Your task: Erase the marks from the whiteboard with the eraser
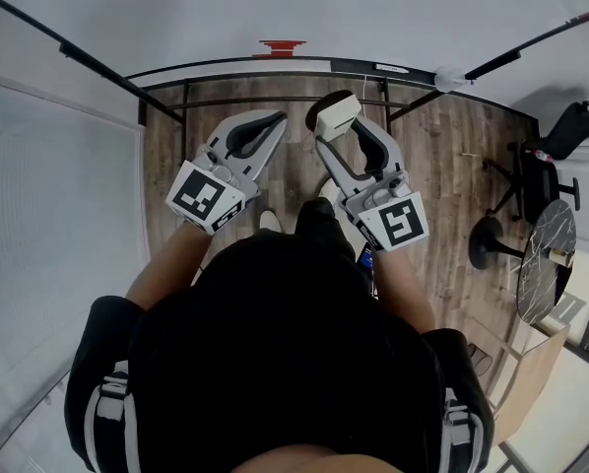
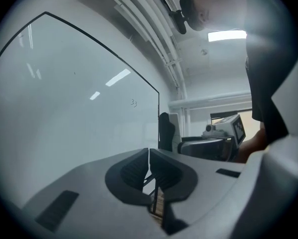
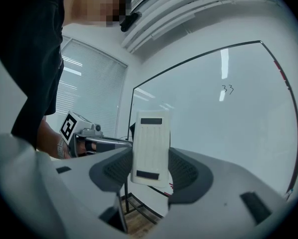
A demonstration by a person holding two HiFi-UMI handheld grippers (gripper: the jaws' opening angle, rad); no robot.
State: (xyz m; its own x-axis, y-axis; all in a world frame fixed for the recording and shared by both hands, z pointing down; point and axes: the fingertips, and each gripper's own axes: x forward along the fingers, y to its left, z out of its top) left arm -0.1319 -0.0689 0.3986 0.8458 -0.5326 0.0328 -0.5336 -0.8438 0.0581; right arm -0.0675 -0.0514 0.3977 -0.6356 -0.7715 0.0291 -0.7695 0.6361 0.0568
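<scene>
In front of the whiteboard [image 3: 214, 133], the person is holding both grippers side by side with a gap between them. The right gripper [image 3: 150, 154] is clamping the white eraser [image 3: 150, 131] upright between its 2 jaws, and the eraser's upper half is standing clear above the pads. The left gripper [image 2: 149, 152] is showing its jaws pressed together with nothing between them. A small handwritten mark [image 3: 227, 89] is sitting high on the board, nearer the right edge of the thin black frame [image 2: 158, 103] than the left, and the surface around it is lying bare and wide on every side. In the head view the eraser is pointing toward the board but is standing off from it. Beneath the grippers the wooden floor [image 1: 432, 195] is lying open in front of the board's black stand [image 1: 235, 101]. A black chair [image 1: 578, 123] and a round table [image 1: 551, 254] are standing well apart at the person's right
</scene>
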